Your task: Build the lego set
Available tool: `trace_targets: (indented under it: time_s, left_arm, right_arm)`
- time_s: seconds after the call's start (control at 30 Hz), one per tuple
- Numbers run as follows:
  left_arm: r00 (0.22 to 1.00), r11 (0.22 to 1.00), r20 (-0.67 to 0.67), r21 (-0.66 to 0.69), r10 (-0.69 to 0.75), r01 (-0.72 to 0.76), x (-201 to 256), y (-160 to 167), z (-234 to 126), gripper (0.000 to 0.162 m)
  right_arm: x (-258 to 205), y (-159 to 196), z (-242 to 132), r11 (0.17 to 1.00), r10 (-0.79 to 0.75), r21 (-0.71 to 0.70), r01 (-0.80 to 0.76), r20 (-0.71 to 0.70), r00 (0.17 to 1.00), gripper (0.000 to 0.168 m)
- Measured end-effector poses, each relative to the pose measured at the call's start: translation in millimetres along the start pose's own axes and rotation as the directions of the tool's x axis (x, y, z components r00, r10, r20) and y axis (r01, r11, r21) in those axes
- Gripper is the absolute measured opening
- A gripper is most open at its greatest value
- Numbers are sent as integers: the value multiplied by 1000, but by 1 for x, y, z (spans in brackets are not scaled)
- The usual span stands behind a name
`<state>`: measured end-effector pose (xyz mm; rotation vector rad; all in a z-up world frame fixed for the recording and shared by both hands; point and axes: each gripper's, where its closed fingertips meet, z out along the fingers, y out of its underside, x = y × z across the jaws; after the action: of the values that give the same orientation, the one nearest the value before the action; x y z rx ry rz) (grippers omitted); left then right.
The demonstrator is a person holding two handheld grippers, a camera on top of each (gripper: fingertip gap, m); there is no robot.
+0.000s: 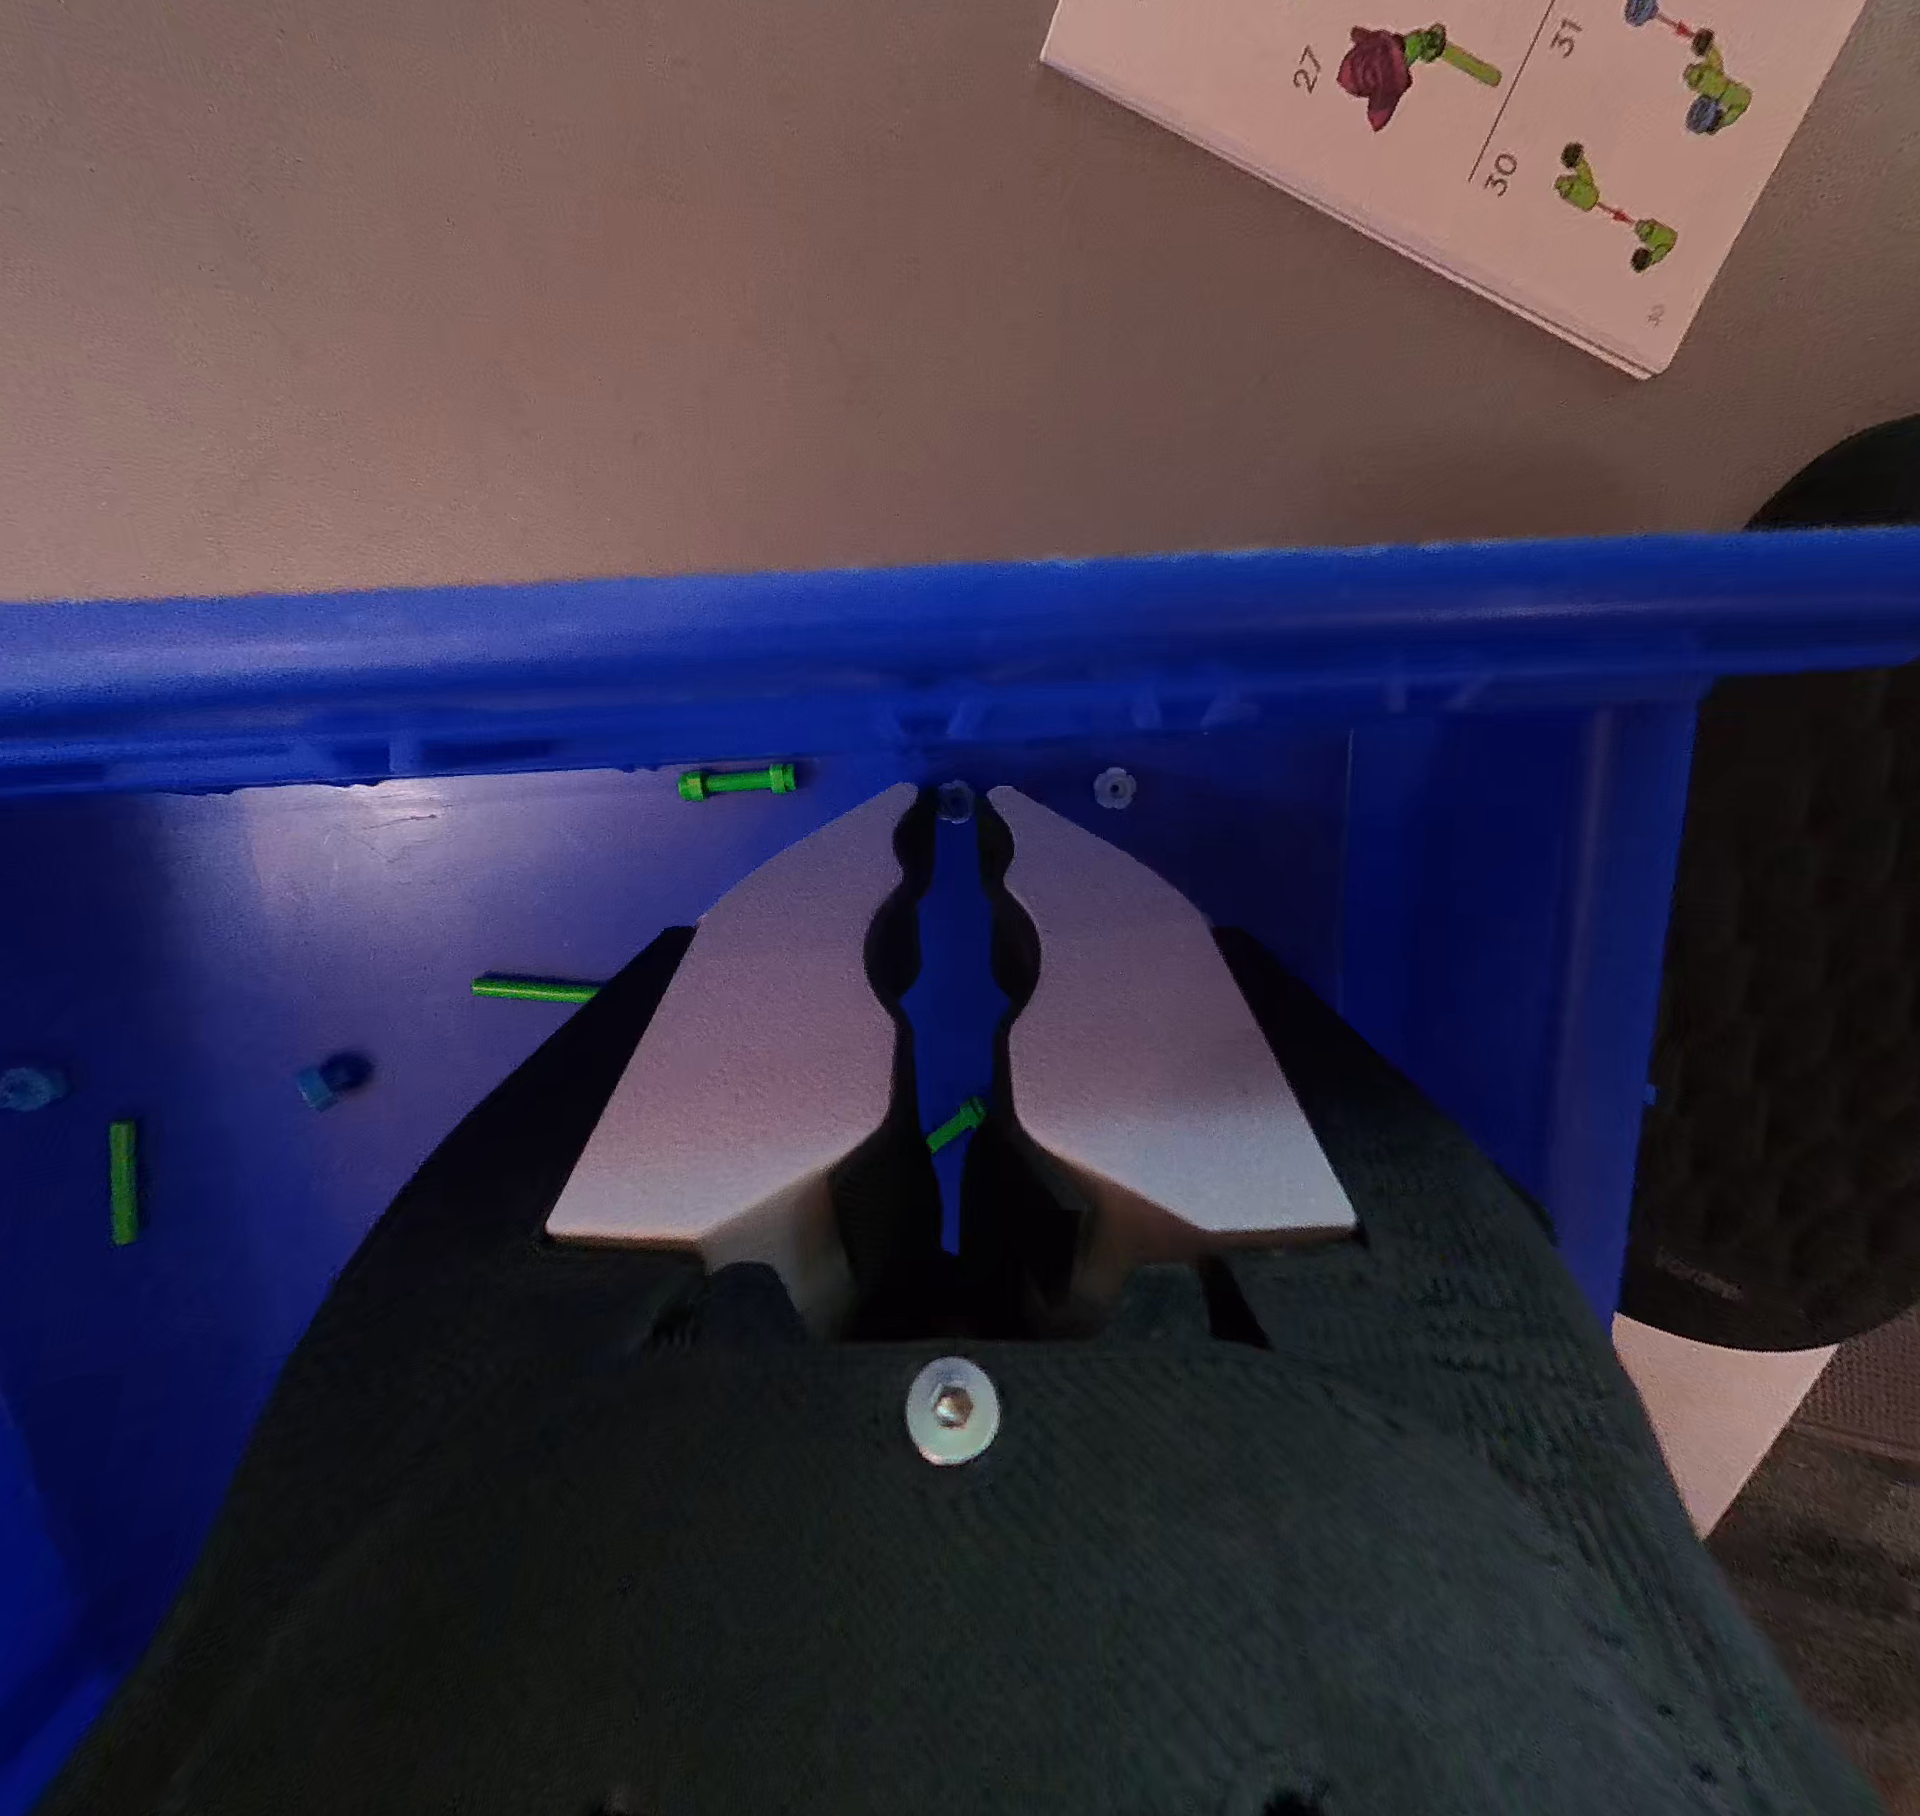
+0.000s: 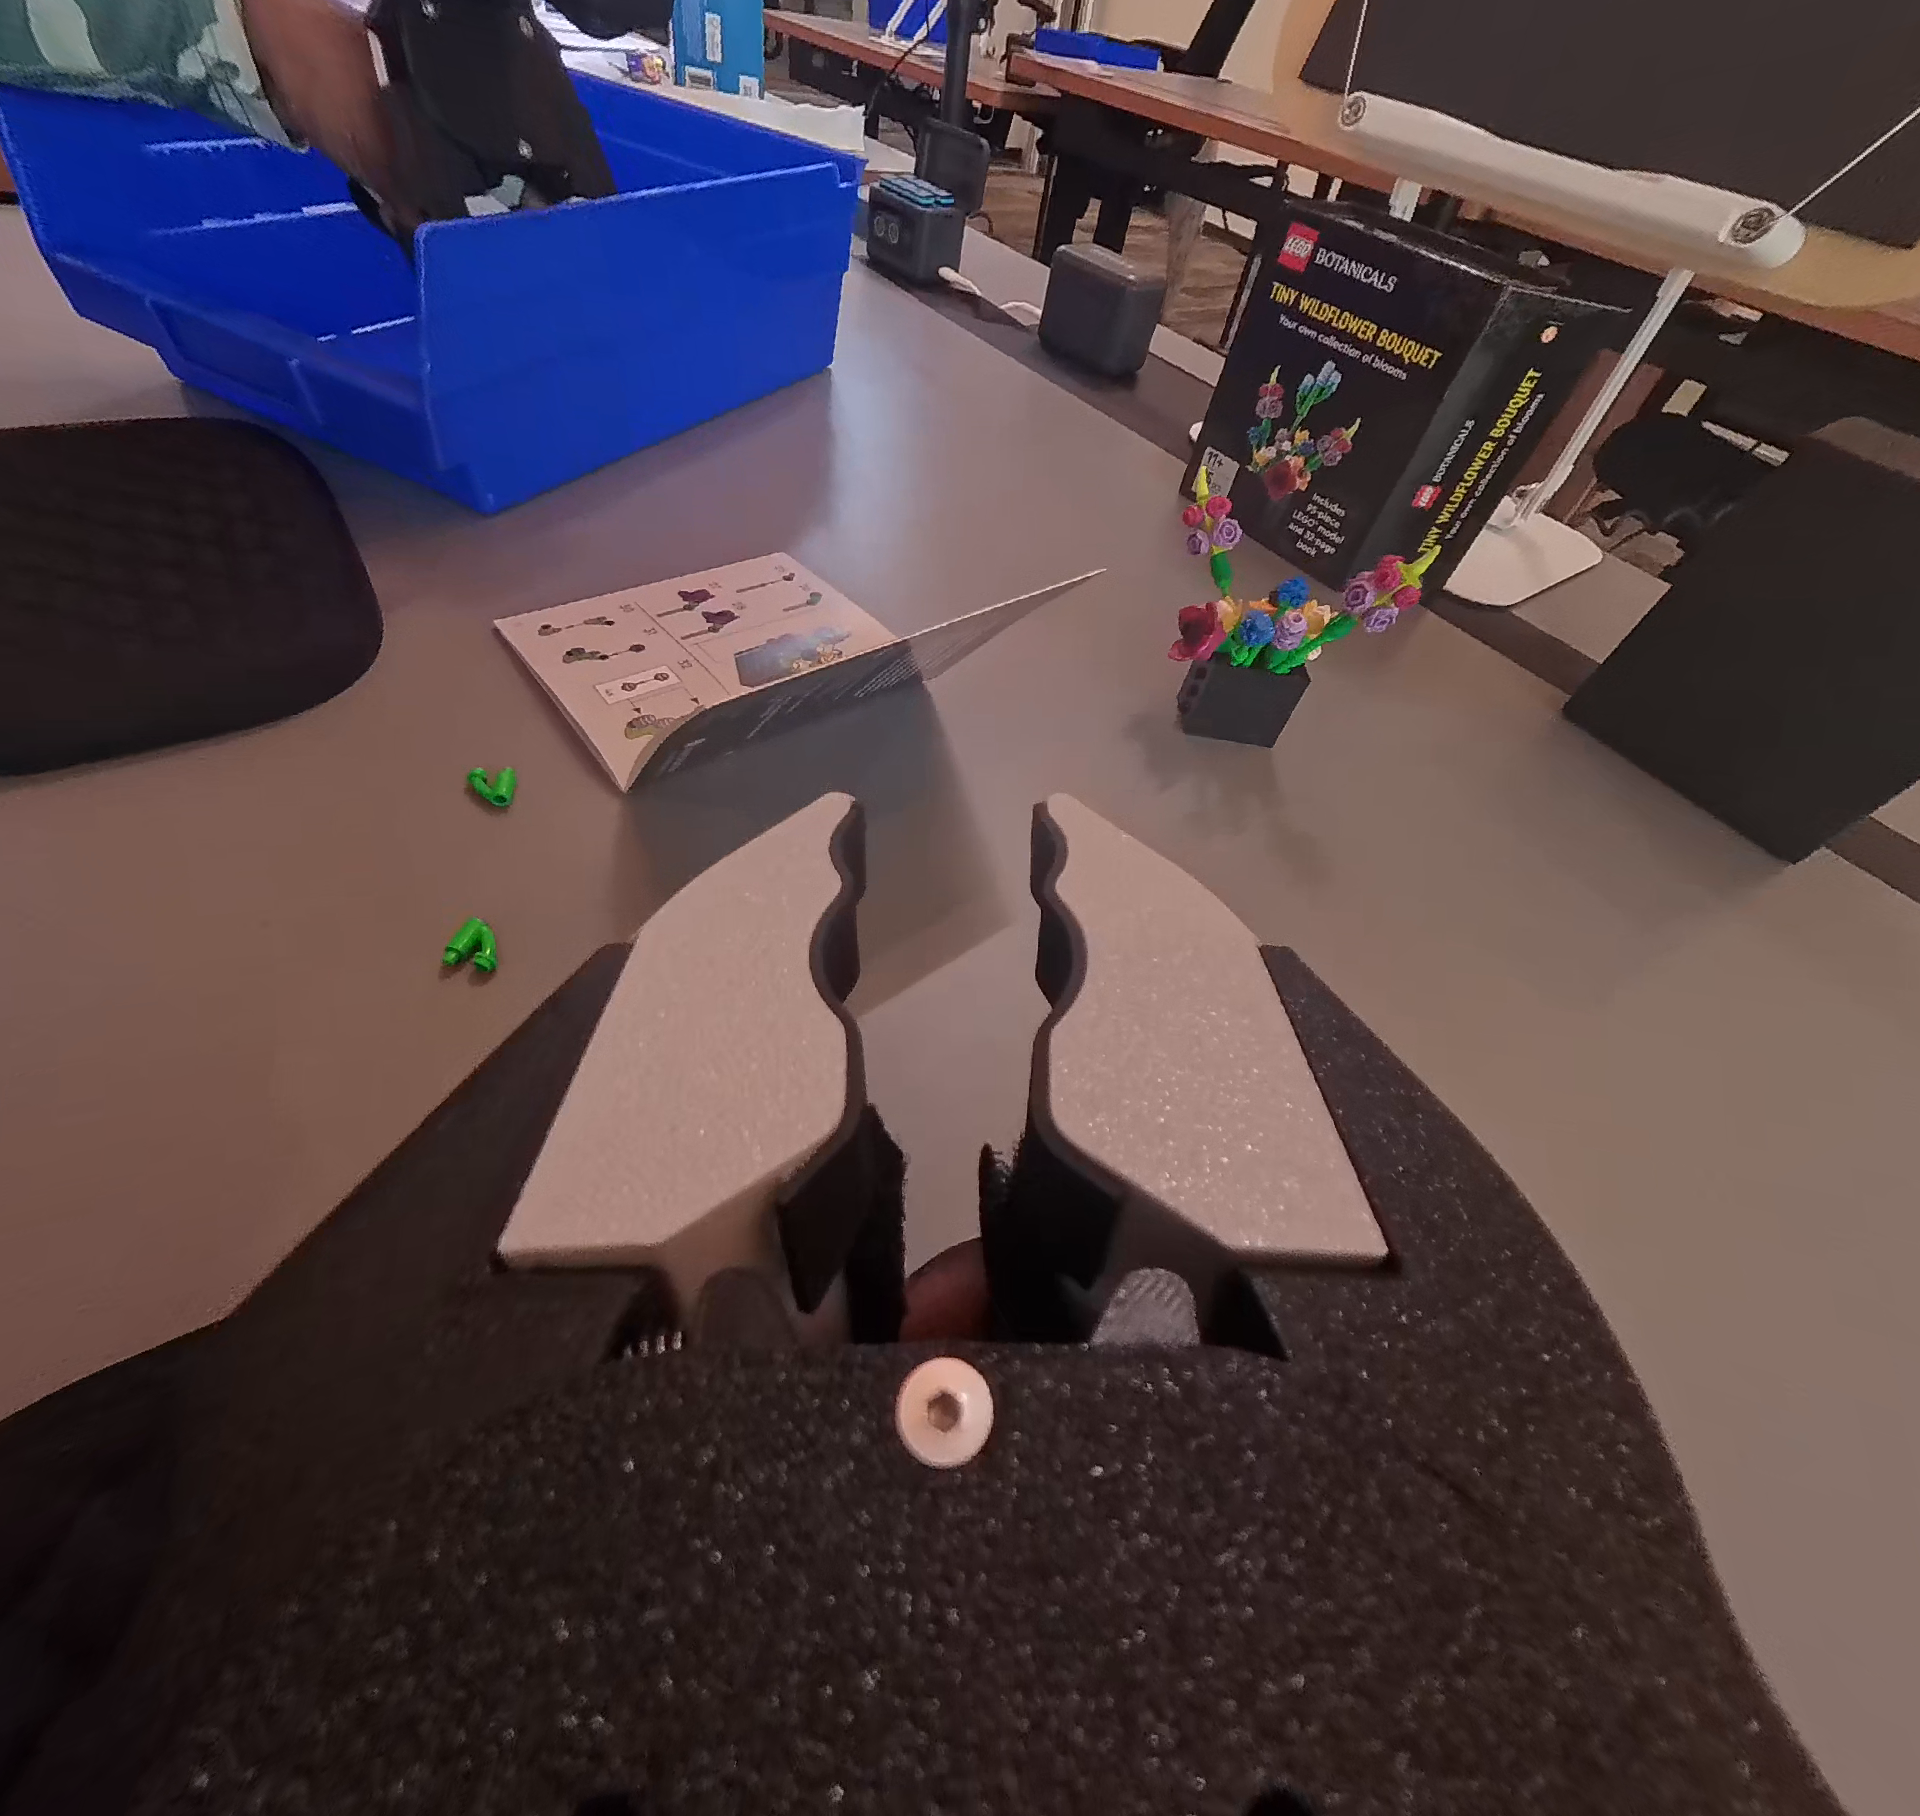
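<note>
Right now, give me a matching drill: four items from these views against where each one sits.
1. left gripper
2. instruction booklet
3. flower model
4. two green pieces

a. bare table, left of right gripper
b. open, mid-table
c. inside blue bin
d. in front of set box

Pairs: 1-c, 2-b, 3-d, 4-a

Left gripper (image 1: 953, 802) jaws nearly closed; right gripper (image 2: 943, 810) jaws apart.

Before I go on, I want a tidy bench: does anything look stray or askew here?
Two small green pieces lie loose on the table, outside the blue bin that holds the other parts. The instruction booklet sits half open, one cover raised. Nothing looks spilled or broken.
</note>
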<state>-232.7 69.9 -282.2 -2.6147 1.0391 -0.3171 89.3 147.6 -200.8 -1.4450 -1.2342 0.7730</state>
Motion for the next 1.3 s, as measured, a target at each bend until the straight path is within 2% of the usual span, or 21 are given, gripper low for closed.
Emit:
trace_targets:
  time_s: [0.17, 0.37, 0.53, 0.63, 0.7, 0.8, 0.93, 1.1, 1.3]
  left_arm:
    - [1000, 999, 22, 40, -18, 17, 7, -1, -16, 8]
    - [994, 989, 108, 144, -9, -7, 35, -9, -57, 8]
    - [978, 949, 207, 309, -4, -62, 72, -31, -97, 8]
    - [980, 890, 200, 447, 3, -94, 109, -54, -107, 8]
    - [989, 817, 150, 569, 1, -87, 136, -75, -108, 7]
    - [1000, 678, -10, 735, 16, -3, 177, -108, -102, 7]
    - [972, 509, -233, 842, 39, 182, 210, -145, -90, 7]
    - [918, 481, -394, 812, 37, 330, 222, -167, -62, 7]
    - [830, 457, -556, 751, 47, 477, 230, -171, -52, 7]
  right_arm:
    - [-1, 1, 1, 1000, -7, -8, 7, 0, 1000, 30]
    - [-3, 3, 3, 1000, -17, -23, 17, 11, 1000, 30]
    - [-10, 4, 6, 998, -47, -39, 48, 31, 998, 30]
    - [-14, 1, 5, 998, -64, -25, 65, 40, 997, 30]
    - [-19, -5, 5, 997, -81, 4, 81, 56, 995, 30]
    - [-32, -21, 4, 989, -135, 78, 128, 96, 986, 29]
    - [-68, -54, 1, 949, -270, 213, 234, 154, 951, 25]
    - [-116, -78, -1, 899, -374, 318, 300, 202, 905, 21]
    - [-136, -82, 10, 868, -436, 327, 374, 140, 889, 20]
